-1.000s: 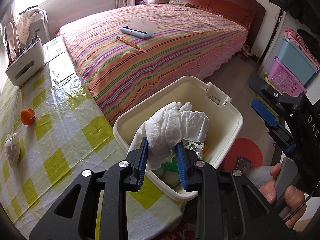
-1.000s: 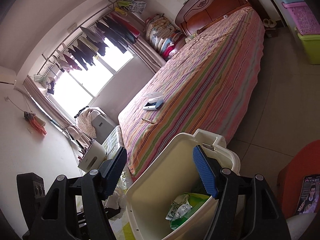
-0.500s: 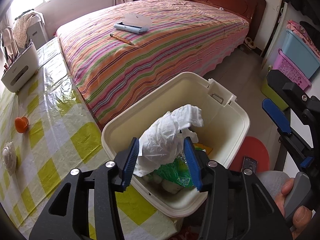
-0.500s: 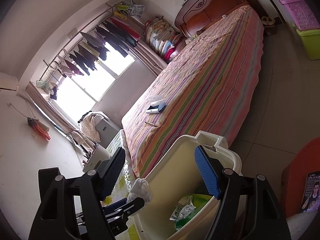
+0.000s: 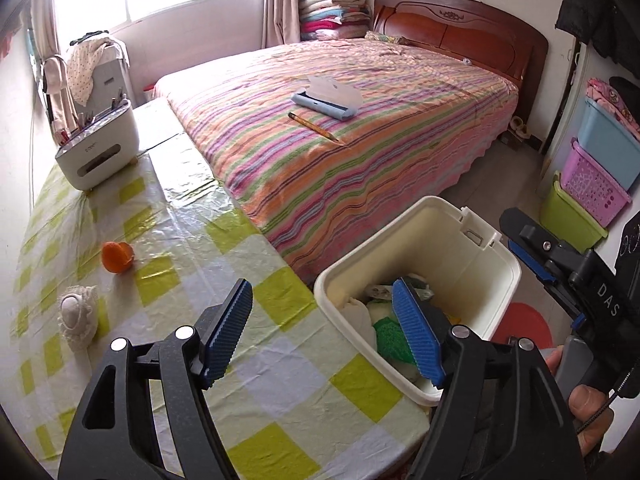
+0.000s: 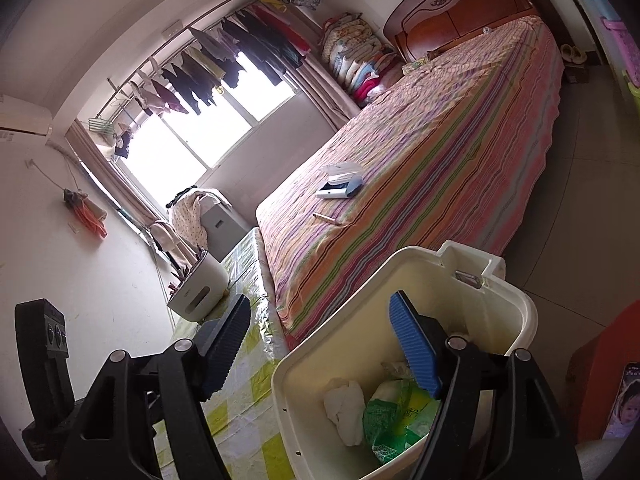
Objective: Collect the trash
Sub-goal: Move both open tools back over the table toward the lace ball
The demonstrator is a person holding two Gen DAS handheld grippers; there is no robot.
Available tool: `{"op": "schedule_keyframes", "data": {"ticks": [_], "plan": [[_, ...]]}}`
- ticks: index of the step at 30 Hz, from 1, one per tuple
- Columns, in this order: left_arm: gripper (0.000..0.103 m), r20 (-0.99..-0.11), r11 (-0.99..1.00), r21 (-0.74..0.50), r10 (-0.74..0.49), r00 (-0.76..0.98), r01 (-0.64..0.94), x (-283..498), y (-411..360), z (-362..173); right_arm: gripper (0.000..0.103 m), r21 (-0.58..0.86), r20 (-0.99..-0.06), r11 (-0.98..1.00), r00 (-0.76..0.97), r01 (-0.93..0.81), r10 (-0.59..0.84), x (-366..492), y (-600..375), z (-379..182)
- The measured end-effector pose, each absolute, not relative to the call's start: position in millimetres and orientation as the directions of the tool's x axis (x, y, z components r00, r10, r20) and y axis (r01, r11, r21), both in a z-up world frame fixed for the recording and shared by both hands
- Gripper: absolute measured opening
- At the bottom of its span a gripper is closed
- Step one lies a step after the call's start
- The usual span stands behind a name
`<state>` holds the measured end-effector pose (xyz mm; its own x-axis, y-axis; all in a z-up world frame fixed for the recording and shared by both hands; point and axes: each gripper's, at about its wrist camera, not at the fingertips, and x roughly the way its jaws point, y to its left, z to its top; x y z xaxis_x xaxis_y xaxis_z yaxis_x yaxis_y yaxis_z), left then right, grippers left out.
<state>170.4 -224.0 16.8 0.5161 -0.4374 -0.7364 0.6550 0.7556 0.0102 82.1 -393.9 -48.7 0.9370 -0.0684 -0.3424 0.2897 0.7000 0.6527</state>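
While the white crumpled tissue [image 6: 344, 412] lies inside the cream bin [image 5: 496, 276] beside a green wrapper [image 6: 384, 420], the drop-off step looks done and the search for the next piece of trash is in hand. Above the bin's near corner and the table edge, the left gripper [image 5: 324, 332] has its jaws opening, with nothing between them. To the right, the right gripper [image 6: 320, 344] stands wide apart and empty too, one finger over the bin's mouth. Out on the checked tablecloth [image 5: 168, 240] sit an orange cap-like piece [image 5: 117, 256] and, nearer, a white lacy wad [image 5: 78, 316], both well apart from the bin. The likely next move is for the left gripper to swing over the wad and lower around it before closing
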Motion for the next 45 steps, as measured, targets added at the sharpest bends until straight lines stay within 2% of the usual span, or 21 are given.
{"op": "schedule_keyframes", "data": {"ticks": [9,15,21,33,36,37,45], "plan": [[0.075,-0.707,0.895,-0.088,-0.365,0.606,0.436,230.3,-91.0,57.8,0.07,0.533,-0.436,0.833,0.892,0.149,0.12,146.5,-338.3,-35.2],[0.076,-0.726,0.94,-0.108,-0.298,0.62,0.324,270.7,-27.8,46.3,0.07,0.44,-0.498,0.897,0.842,0.039,0.208,192.2,-293.7,-26.6],[0.076,-0.794,0.959,-0.091,-0.232,0.562,0.268,305.6,-4.8,7.8,0.07,0.374,-0.547,0.926,0.795,-0.049,0.263,237.4,-258.8,-20.2],[0.076,-0.878,0.965,-0.19,-0.25,0.408,0.181,359.2,-0.1,-45.5,0.07,0.331,-0.599,0.937,0.741,-0.117,0.304,302.4,-235.5,-16.7],[0.067,-0.884,0.959,-0.23,-0.278,0.376,0.169,366.5,-0.4,-56.3,0.07,0.334,-0.609,0.934,0.726,-0.13,0.319,315.4,-231.7,-19.2],[0.059,-0.882,0.953,-0.252,-0.297,0.365,0.166,368.4,0.2,-58.7,0.07,0.336,-0.614,0.932,0.72,-0.133,0.324,319.3,-229.8,-20.3],[0.053,-0.876,0.958,-0.259,-0.286,0.389,0.122,363.9,11.8,-52.5,0.07,0.289,-0.667,0.938,0.662,-0.193,0.342,359.4,-198.6,-32.8]]}}
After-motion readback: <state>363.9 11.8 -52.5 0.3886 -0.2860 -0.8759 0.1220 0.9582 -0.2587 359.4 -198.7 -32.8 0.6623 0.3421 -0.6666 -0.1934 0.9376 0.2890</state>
